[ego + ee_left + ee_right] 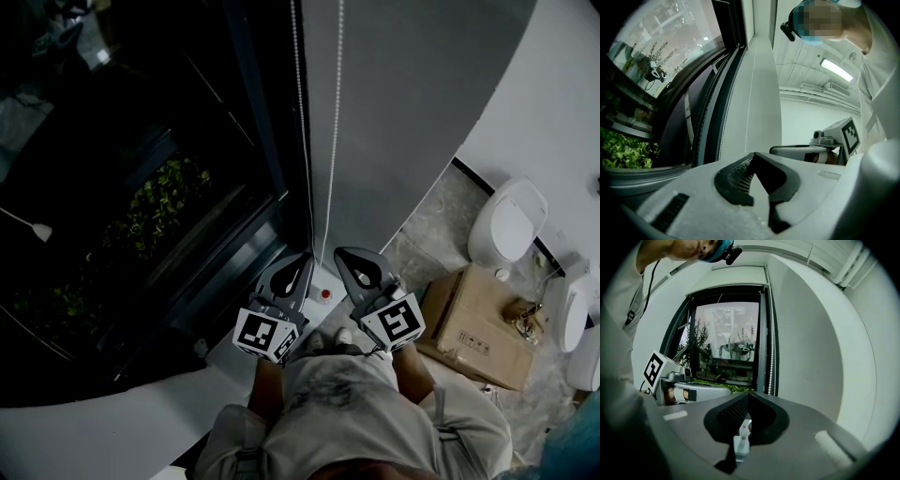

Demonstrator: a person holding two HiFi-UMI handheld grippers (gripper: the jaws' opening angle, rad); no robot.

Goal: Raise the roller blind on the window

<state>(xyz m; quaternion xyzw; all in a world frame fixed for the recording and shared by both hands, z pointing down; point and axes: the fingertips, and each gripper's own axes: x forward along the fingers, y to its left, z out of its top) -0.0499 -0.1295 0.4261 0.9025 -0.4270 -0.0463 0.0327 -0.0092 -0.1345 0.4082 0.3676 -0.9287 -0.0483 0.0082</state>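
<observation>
l gripper (302, 264) (752, 161) clenched, tips together on the bead chain (302, 122) (747, 122). in the left gripper view the chain drops straight into the tips. r gripper (354, 262) (747, 399) also clenched, tips touching, nothing btwn them. chain (773, 352) hangs just beside it, apart from the pads. both grippers side by side, close to the person's body and just right of the window (141, 187) (726, 343). 2 chain strands run along the frame's right edge, and the left strand ends at the l gripper tip. roller blind (733, 276) sits up at the top of the window w/ the glass below it uncovered. green plants (169, 187) outside. cardboard box (473, 323) on the floor to the right, white ceramic fixtures (511, 220) further right by the wall.
</observation>
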